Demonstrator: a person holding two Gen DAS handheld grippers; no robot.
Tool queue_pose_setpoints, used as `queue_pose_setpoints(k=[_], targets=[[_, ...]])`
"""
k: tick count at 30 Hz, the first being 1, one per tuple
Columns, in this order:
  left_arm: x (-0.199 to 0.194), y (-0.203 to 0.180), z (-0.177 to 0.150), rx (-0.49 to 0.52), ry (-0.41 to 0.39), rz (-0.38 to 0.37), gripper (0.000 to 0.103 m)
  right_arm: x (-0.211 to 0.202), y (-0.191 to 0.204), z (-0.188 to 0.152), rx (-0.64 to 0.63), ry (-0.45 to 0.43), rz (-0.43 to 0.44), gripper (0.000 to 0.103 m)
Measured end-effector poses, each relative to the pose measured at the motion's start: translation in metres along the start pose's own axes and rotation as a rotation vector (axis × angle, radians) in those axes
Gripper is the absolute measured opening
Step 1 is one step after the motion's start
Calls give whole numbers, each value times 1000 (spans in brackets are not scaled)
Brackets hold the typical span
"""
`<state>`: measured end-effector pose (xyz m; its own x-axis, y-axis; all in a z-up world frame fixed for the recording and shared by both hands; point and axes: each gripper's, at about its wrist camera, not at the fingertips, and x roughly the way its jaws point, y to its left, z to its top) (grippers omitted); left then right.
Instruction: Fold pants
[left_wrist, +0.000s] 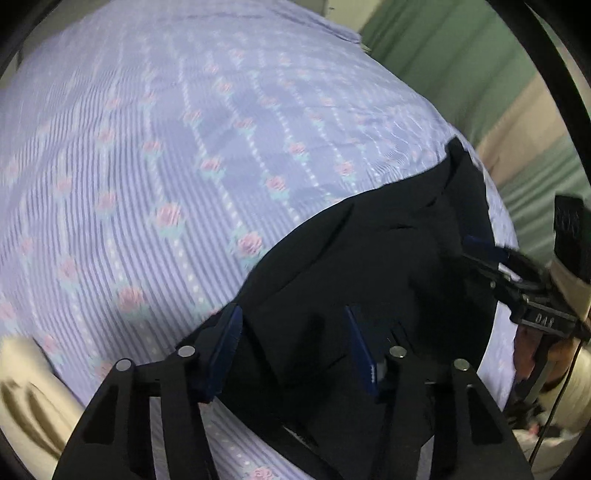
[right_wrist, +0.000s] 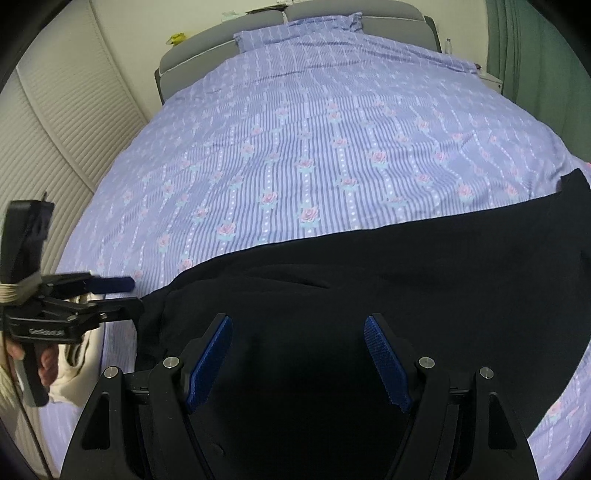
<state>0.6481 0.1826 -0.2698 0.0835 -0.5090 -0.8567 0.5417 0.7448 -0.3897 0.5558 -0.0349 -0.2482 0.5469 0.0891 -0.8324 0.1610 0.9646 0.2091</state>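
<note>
Both the left gripper and right gripper hover spread over the black pants.

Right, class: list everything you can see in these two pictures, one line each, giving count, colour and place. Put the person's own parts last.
pants: one, black, spread flat on the near part of the bed
bedspread: one, lilac stripes with pink roses, covering the bed
pillows: two, same lilac print, at the head of the bed
headboard: one, grey, behind the pillows
curtain: one, green, right of the bed
wall panel: ribbed, cream, left of the bed
left tool: black with blue pads, open over the pants' left end
right tool: black with blue pads, open over the pants
hand: one, gripping the left tool's handle
</note>
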Motion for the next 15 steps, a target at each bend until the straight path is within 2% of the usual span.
queue_pose_setpoints(k=[2,7,9,11,13,15], targets=[[6,9,-3,-48,2,-11,55,4,4,0,-2,7,3,75],[12,26,-11,-151,-48,-67,55,14,17,2,-25,19,16,75],[19,34,-15,-224,-56,-118,55,16,20,2,-33,22,20,75],[36,37,-22,-287,-5,-202,55,19,22,3,-37,28,23,75],[47,33,-26,-252,-6,-168,56,23,23,4,-37,40,28,75],[52,37,-25,-275,-22,-179,58,25,24,5,-42,43,33,75]])
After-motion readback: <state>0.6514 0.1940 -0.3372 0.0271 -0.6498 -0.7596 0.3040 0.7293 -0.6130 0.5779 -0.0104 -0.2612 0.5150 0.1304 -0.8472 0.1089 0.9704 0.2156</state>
